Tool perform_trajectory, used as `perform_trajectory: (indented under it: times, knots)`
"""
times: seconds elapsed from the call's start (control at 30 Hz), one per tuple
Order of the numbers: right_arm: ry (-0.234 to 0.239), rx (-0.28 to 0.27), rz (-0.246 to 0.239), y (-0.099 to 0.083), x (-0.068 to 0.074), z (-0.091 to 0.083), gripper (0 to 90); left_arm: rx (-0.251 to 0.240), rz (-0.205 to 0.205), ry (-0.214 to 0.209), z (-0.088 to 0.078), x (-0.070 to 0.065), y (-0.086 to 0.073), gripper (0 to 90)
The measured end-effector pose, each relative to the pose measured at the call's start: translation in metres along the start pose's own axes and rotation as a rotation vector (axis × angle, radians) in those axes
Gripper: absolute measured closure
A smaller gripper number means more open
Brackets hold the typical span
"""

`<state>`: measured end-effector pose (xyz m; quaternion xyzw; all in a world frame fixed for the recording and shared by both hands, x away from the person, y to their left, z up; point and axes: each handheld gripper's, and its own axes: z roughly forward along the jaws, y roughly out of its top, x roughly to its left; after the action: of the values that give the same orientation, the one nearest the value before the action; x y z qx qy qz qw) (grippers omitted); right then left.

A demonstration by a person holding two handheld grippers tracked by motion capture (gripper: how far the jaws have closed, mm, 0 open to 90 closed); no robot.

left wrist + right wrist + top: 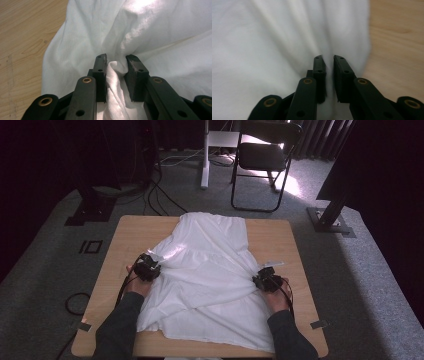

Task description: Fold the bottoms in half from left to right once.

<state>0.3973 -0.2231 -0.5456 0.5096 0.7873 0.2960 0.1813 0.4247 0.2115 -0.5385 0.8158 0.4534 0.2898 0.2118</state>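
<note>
A white garment lies crumpled across the middle of the wooden table. My left gripper sits at the garment's left edge; in the left gripper view its jaws are closed on a bunched fold of the white cloth. My right gripper is at the garment's right edge. The right gripper view shows its jaws nearly together with a thin pinch of the white cloth between them.
A black folding chair and a white stand are on the grey carpet beyond the table. Black stand bases and cables flank the far side. Bare wood shows left and right of the garment.
</note>
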Motion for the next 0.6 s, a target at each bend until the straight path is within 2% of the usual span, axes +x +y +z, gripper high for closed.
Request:
perform_trajectory:
  times: [0.03, 0.07, 0.1, 0.13, 0.17, 0.23, 0.27, 0.33, 0.37, 0.4, 0.47, 0.53, 0.6]
  knots:
    - [-0.024, -0.005, 0.012, 0.001, -0.006, 0.001, 81.6, -0.002, -0.001, -0.010, -0.001, -0.002, 0.000, 71.8]
    - [-0.038, -0.009, 0.055, 0.001, -0.016, 0.002, 81.2, -0.007, -0.003, -0.028, -0.003, -0.004, -0.001, 69.8]
    - [-0.050, -0.013, 0.082, 0.001, -0.021, 0.002, 81.2, -0.014, -0.001, -0.068, -0.006, -0.007, -0.002, 67.1]
    - [-0.076, -0.013, 0.106, 0.001, -0.027, 0.002, 81.1, -0.031, 0.000, -0.125, -0.010, -0.011, -0.005, 63.9]
    - [-0.109, 0.000, 0.102, 0.002, -0.030, 0.001, 80.9, -0.043, 0.005, -0.152, -0.012, -0.014, -0.007, 60.8]
    - [-0.132, 0.009, 0.084, 0.003, -0.029, -0.002, 78.2, -0.060, 0.035, -0.180, -0.021, -0.021, -0.012, 55.4]
    - [-0.124, -0.006, 0.073, 0.004, -0.028, -0.005, 75.1, -0.076, 0.045, -0.181, -0.026, -0.024, -0.014, 53.8]
    - [-0.123, -0.045, 0.065, 0.006, -0.022, -0.015, 69.1, -0.111, 0.039, -0.191, -0.037, -0.026, -0.018, 52.5]
    - [-0.109, -0.071, 0.062, 0.009, -0.019, -0.020, 66.9, -0.130, 0.025, -0.201, -0.044, -0.024, -0.020, 52.0]
    - [-0.109, -0.071, 0.062, 0.009, -0.019, -0.020, 66.9, -0.130, 0.025, -0.201, -0.044, -0.024, -0.020, 51.7]
    - [-0.035, -0.127, 0.027, 0.018, -0.005, -0.029, 60.4, -0.139, 0.006, -0.192, -0.054, -0.021, -0.023, 51.3]
    - [0.025, -0.148, 0.014, 0.026, 0.005, -0.030, 56.2, -0.146, -0.011, -0.199, -0.060, -0.019, -0.026, 51.3]
    - [0.088, -0.145, 0.008, 0.033, 0.013, -0.026, 52.5, -0.140, -0.037, -0.202, -0.064, -0.017, -0.031, 51.4]
